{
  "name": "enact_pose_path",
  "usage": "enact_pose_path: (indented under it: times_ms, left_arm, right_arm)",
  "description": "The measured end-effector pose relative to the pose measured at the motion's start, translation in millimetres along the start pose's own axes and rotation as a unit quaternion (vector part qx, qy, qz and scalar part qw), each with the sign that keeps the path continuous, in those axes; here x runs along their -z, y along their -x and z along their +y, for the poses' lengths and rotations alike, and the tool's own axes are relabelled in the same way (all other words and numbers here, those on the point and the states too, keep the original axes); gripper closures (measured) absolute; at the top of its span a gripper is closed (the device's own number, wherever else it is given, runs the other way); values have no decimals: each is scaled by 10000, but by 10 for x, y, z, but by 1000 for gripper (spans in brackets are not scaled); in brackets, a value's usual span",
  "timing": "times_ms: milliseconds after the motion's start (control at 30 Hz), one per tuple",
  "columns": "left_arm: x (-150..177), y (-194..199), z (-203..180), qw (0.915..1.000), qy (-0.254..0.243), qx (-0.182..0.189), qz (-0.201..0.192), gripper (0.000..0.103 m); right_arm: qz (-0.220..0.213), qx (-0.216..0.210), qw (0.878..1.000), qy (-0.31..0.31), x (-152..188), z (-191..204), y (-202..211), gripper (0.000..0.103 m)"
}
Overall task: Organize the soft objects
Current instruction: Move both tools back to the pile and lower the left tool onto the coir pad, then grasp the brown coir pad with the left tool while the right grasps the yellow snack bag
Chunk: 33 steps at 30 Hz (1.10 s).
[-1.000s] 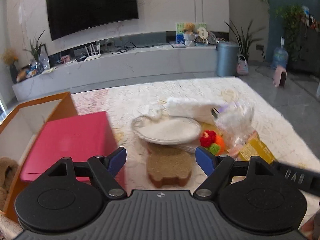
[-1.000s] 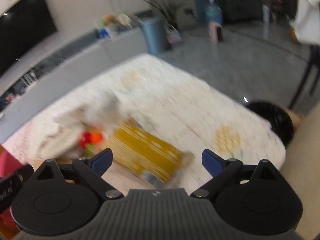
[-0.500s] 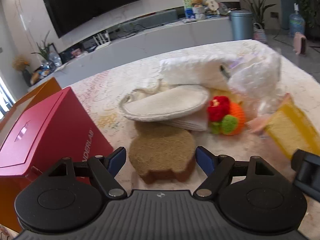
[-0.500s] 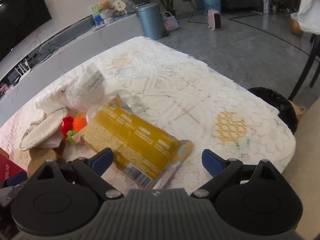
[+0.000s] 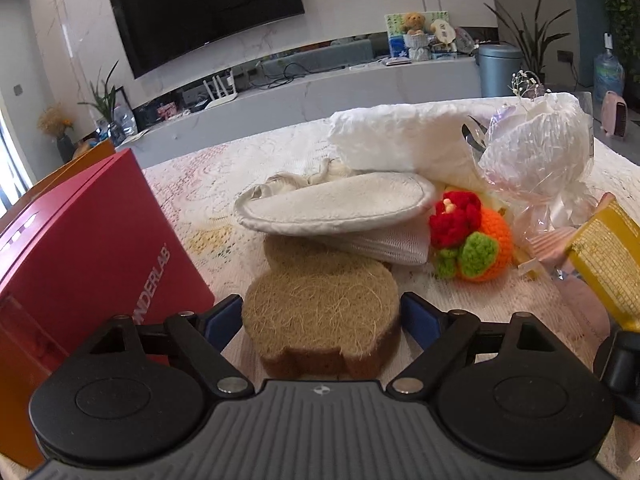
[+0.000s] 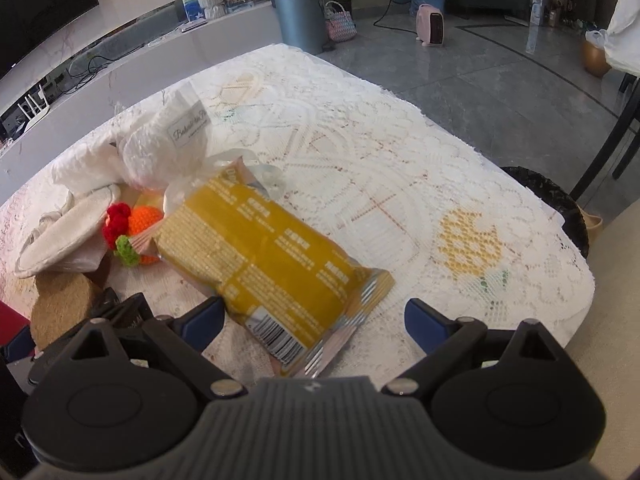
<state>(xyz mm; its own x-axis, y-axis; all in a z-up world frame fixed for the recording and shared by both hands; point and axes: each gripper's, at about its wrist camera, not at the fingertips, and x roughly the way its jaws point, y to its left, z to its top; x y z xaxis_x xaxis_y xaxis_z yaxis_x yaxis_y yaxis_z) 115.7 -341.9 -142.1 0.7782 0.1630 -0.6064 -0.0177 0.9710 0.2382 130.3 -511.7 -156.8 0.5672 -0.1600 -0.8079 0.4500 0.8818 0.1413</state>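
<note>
Left gripper (image 5: 321, 317), wide open at lower centre, straddles the brown sponge (image 5: 322, 312): close gently at mid-thickness, then lift straight up

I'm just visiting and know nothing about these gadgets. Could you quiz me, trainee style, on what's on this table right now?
1. True or false: the left tool is open with the brown fibre sponge between its fingers.
2. What lies in front of the right tool: A) a red box, B) a yellow packet, C) a white pad?
3. Fill in: the crocheted toy is red, green and ____.

Key:
1. True; the fingers flank the sponge, not yet squeezing it.
2. B, the yellow packet.
3. Orange; the crocheted toy sits beside the white pad.
</note>
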Motion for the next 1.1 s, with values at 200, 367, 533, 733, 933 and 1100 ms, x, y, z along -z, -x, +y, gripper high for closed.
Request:
enact_pose_path:
  times_ms: [200, 367, 533, 733, 933, 1100]
  left_arm:
    - [-51, -97, 87, 9986, 451, 276, 80, 0]
    - [-32, -45, 153, 9976, 526, 448, 82, 13]
    - [-10, 41, 216, 9964, 320, 762, 177, 15]
    - [24, 234, 334, 9912, -30, 1272, 357, 15]
    - [33, 121, 293, 9893, -160, 1364, 496, 3]
    - [43, -19, 317, 9861, -17, 1638, 271, 0]
  right_arm:
    - [52, 61, 9998, 159, 18, 45, 11, 8]
    - [19, 86, 9999, 72, 16, 20, 33, 8]
    - [-114, 4, 9999, -23, 23, -20, 114, 8]
    - [66, -48, 9997, 245, 32, 55, 56, 8]
    - [-37, 415, 9942, 996, 20, 241, -107, 7]
    - [-125, 143, 9950, 977, -27, 233, -60, 28]
